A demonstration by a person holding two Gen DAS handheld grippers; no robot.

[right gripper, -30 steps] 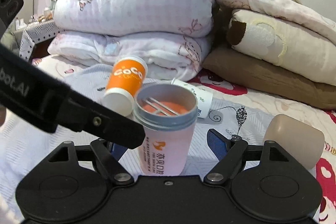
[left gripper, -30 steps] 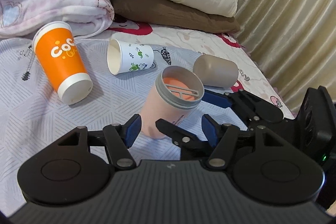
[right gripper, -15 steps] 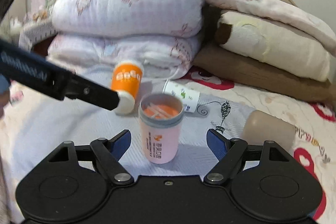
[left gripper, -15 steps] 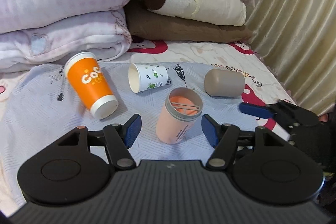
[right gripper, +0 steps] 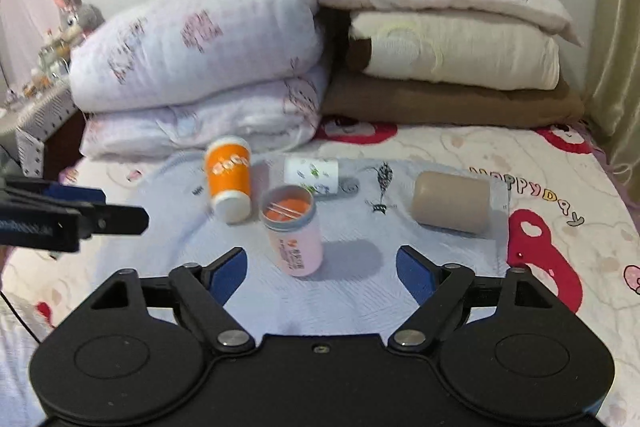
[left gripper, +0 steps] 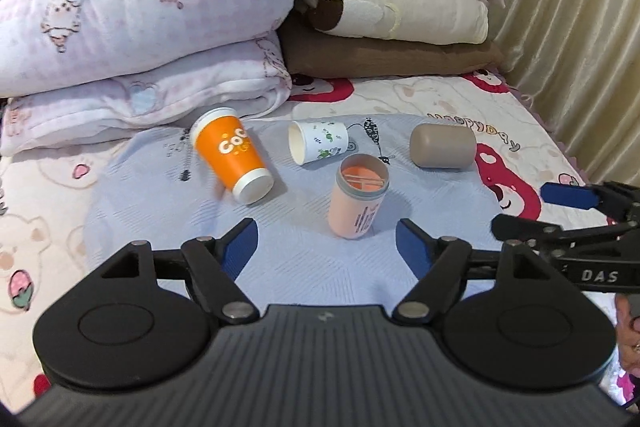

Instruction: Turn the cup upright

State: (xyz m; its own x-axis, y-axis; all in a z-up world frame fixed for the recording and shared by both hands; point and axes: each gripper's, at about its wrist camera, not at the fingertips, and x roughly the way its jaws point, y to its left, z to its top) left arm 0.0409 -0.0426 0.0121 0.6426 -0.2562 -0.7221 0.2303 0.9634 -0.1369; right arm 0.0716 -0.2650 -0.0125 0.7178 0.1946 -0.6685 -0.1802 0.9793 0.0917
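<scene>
A pink cup with a grey rim (left gripper: 357, 198) stands upright on the blue sheet, mouth up; it also shows in the right wrist view (right gripper: 293, 230). My left gripper (left gripper: 326, 245) is open and empty, a short way in front of the cup. My right gripper (right gripper: 321, 269) is open and empty, just in front of the cup. The right gripper's fingers (left gripper: 568, 195) show at the right edge of the left wrist view. The left gripper's fingers (right gripper: 76, 217) show at the left of the right wrist view.
An orange paper cup (left gripper: 231, 153) lies tilted on its side left of the pink cup. A white printed paper cup (left gripper: 318, 140) lies on its side behind it. A beige cup (left gripper: 443, 145) lies to the right. Folded quilts and pillows (left gripper: 160, 11) stack at the back. Curtains (left gripper: 580, 7) hang at the right.
Both grippers have pulled back from the pink cup, which stays upright. The two grippers have moved apart to either side.
</scene>
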